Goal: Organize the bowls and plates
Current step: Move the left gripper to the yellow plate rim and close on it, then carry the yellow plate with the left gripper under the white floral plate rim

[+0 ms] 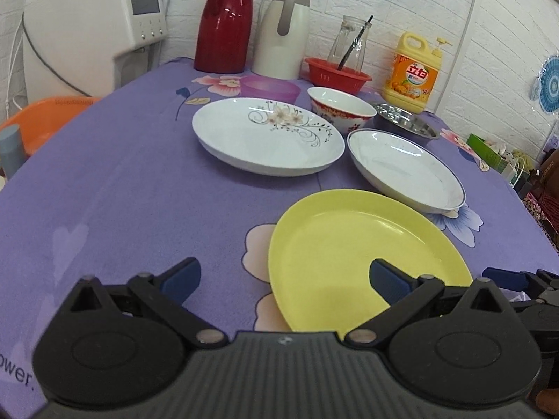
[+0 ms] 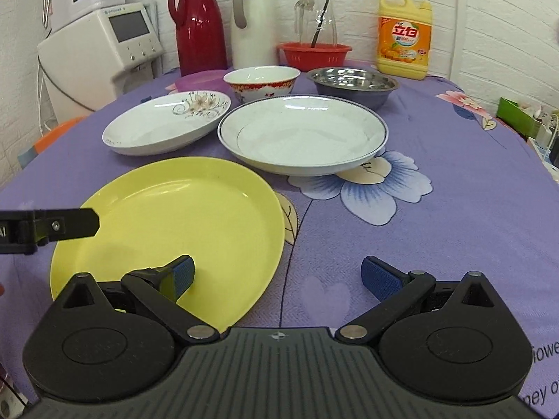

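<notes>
The left gripper (image 1: 284, 277) hovers low over the purple flowered surface (image 1: 122, 192), its blue pads spread wide with nothing between them; the pad at 3 o'clock hangs above the near rim of the yellow plate (image 1: 363, 244), the other over bare cloth. The right gripper (image 2: 277, 276) is likewise spread and empty, its 9 o'clock pad above the same yellow plate's near edge, its 3 o'clock pad over the cloth.

In the right wrist view the yellow plate (image 2: 181, 223) lies nearest, at 10 o'clock from that gripper. Beyond it sit 2 white plates: a flower-patterned plate (image 2: 164, 125) toward 11 o'clock and a blue-rimmed plate (image 2: 304, 136) at 12 o'clock, their rims just beside each other. Behind these stand a red-patterned bowl (image 2: 262, 82) and a steel bowl (image 2: 353, 85), near one another. A purple bowl (image 2: 201, 82) sits just beside the red-patterned bowl at its 9 o'clock.

Along the wall stand a red thermos (image 2: 199, 24), a white thermos (image 2: 253, 24), a red basket (image 2: 314, 56) with a glass jug (image 2: 316, 17) behind or in it, and a yellow detergent bottle (image 2: 403, 35).
</notes>
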The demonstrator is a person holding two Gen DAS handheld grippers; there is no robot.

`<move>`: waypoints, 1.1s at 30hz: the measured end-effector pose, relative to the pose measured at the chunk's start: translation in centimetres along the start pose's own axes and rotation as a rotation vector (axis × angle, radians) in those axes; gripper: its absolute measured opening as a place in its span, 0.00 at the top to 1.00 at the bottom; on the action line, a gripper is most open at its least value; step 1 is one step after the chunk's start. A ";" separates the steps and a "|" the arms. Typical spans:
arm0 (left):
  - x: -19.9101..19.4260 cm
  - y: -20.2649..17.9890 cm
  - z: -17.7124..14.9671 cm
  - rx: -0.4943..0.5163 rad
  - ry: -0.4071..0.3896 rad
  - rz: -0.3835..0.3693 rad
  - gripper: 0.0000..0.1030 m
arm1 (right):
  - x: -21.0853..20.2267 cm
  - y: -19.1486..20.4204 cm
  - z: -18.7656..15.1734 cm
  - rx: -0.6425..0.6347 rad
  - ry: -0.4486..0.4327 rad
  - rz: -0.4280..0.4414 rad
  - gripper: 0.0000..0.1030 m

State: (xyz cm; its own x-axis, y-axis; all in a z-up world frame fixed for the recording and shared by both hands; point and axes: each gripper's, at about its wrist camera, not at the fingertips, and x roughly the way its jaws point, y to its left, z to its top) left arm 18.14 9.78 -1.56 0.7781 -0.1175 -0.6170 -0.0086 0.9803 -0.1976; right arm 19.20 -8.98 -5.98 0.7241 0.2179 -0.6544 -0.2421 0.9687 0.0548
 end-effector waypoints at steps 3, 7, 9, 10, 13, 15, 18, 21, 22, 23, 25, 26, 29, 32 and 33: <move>1.1 -0.1 0.4 0.026 0.030 -0.035 0.06 | 0.1 -0.1 0.0 -0.006 -0.008 0.013 0.00; 1.6 0.0 0.7 0.038 0.047 -0.081 0.08 | -0.2 -0.6 -0.4 -0.023 -0.028 0.025 0.00; 2.1 0.0 0.9 0.036 0.060 -0.079 0.08 | -0.4 -0.5 -0.2 -0.029 -0.014 0.022 0.00; 2.3 -0.1 1.0 0.041 0.061 -0.079 0.09 | -0.3 -0.6 0.2 -0.022 -0.003 0.023 0.00; 2.5 -0.6 1.2 0.064 0.069 -0.066 0.10 | -1.0 -1.0 0.4 0.024 -0.035 0.086 0.00; 2.5 -0.8 1.1 0.072 0.074 -0.072 0.13 | -1.1 -0.9 0.5 0.027 -0.042 0.088 0.00; 2.5 -1.5 0.8 0.104 0.072 -0.069 0.19 | -0.4 -0.7 0.7 0.028 -0.026 0.105 0.00; 2.6 -2.9 0.1 0.176 0.041 -0.022 0.38 | 0.0 0.3 0.5 -0.027 -0.040 0.079 0.00; 2.5 -3.1 0.0 0.175 0.033 -0.022 0.38 | -0.1 0.6 0.4 -0.048 -0.049 0.075 0.00; 2.5 -3.2 -0.1 0.173 0.027 -0.015 0.40 | -0.2 0.9 0.2 -0.055 -0.058 0.089 0.00; 2.5 -3.1 -0.1 0.151 0.025 -0.007 0.47 | -0.5 1.5 0.0 -0.064 -0.061 0.073 0.00; 2.4 -2.9 0.0 0.137 0.030 -0.011 0.51 | -0.6 1.6 0.0 -0.061 -0.061 0.071 0.00; 1.8 -2.0 0.2 0.109 0.041 -0.004 0.52 | -1.0 2.0 0.2 -0.044 -0.060 0.093 0.00; 0.4 -0.4 0.3 0.077 0.031 0.028 0.52 | -1.3 3.7 0.5 -0.069 -0.077 0.113 0.00; 0.0 0.1 0.4 0.071 0.023 0.044 0.53 | -1.3 4.3 0.7 -0.079 -0.079 0.128 0.00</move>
State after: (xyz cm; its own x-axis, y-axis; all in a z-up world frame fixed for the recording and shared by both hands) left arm 18.39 9.97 -1.27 0.7632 -0.0765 -0.6416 0.0027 0.9933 -0.1153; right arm 17.70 -5.06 -4.35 0.7319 0.3507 -0.5842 -0.3832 0.9208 0.0727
